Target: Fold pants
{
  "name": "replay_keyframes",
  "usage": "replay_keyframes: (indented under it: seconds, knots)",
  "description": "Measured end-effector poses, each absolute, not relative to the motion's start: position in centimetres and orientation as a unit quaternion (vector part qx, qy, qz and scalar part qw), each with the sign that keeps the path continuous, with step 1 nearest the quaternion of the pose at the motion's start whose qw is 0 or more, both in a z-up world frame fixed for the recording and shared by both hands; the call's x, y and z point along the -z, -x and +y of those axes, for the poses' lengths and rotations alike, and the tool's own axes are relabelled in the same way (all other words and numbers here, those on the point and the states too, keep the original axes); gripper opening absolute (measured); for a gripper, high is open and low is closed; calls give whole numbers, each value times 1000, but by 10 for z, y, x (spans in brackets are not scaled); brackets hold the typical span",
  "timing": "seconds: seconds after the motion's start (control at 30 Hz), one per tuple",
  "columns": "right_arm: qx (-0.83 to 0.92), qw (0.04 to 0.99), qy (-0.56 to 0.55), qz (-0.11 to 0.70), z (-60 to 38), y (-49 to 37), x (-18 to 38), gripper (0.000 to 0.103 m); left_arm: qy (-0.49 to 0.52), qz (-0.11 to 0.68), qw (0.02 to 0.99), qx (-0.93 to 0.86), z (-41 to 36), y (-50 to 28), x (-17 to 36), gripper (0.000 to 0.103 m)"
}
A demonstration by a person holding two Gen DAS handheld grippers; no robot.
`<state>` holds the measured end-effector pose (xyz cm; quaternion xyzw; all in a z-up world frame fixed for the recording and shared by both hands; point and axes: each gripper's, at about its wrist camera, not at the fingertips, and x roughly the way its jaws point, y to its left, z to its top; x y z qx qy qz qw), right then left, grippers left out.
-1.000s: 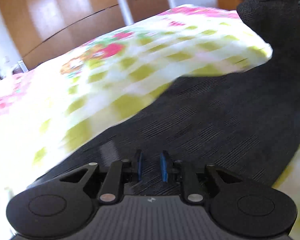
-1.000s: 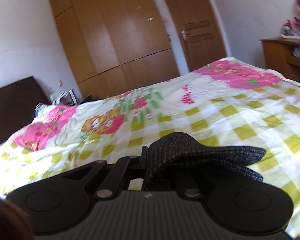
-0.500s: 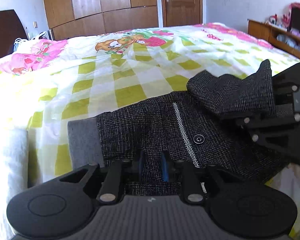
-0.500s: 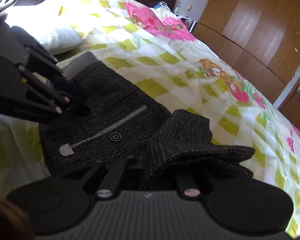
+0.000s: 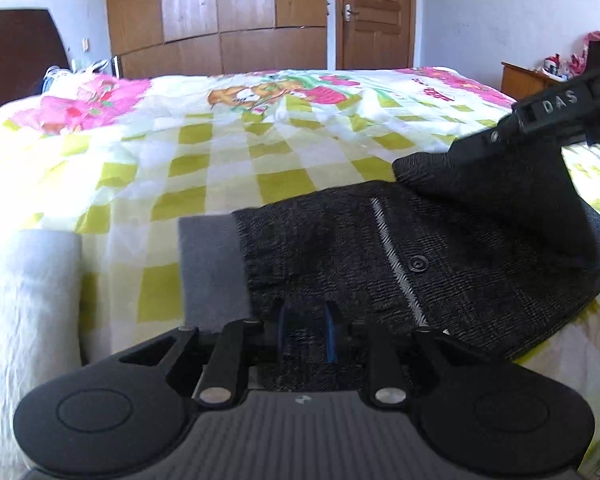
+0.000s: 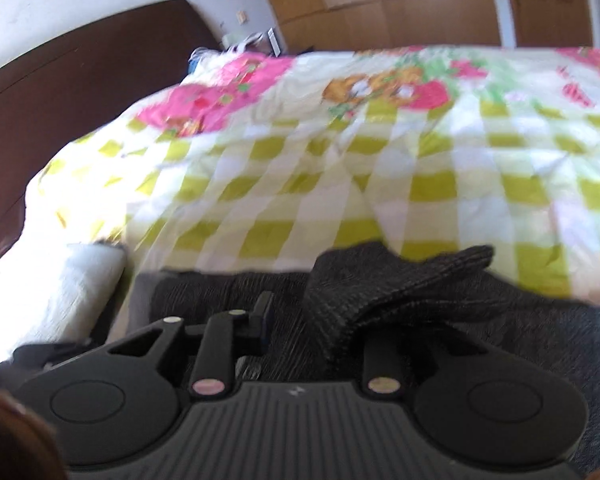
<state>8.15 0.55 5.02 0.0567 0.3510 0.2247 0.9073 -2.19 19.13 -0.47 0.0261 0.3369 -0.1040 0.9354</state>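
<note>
Pants [image 5: 440, 256] sit at the bed's [image 5: 236, 160] near edge; both grippers, left gripper [image 5: 305, 330] and right gripper [image 6: 312, 320], pinch dark fabric, jaws slightly apart.

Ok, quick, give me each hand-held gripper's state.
Left hand-held gripper: closed on the pants.
Right hand-held gripper: closed on a bunched fold of the pants.

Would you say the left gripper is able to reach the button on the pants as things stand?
Probably yes: the button lies exposed on the pants just ahead and right of the left gripper, though its fingers hold fabric; the right gripper grips cloth farther off.
</note>
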Motion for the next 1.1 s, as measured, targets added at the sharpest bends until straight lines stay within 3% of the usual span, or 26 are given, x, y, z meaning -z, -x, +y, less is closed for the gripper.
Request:
replay_keyframes:
  seconds: [0.03,0.13,0.27,0.4,0.73,1.0,1.1]
  knots:
    - [-212,915,-33,342,13,-81,-54,7,-19,338,935,105,193,23,6,34]
    - [-208,931,75,289,49,-71,-63,7,-14,340,934,107,194,22,9,34]
    - [-262,901,298,177,117,-37,-45,6,11,342,933,110,200,22,11,34]
    - [-318,853,360,202,155,-29,-7,6,19,339,934,110,204,27,12,34]
    - [-320,870,311,210,161,-31,-12,6,36,333,935,118,212,28,17,34]
    - [-350,851,341,193,180,-20,-3,6,28,333,936,112,213,35,18,34]
    - [-372,844,327,203,175,-22,1,12,31,332,936,114,216,42,14,34]
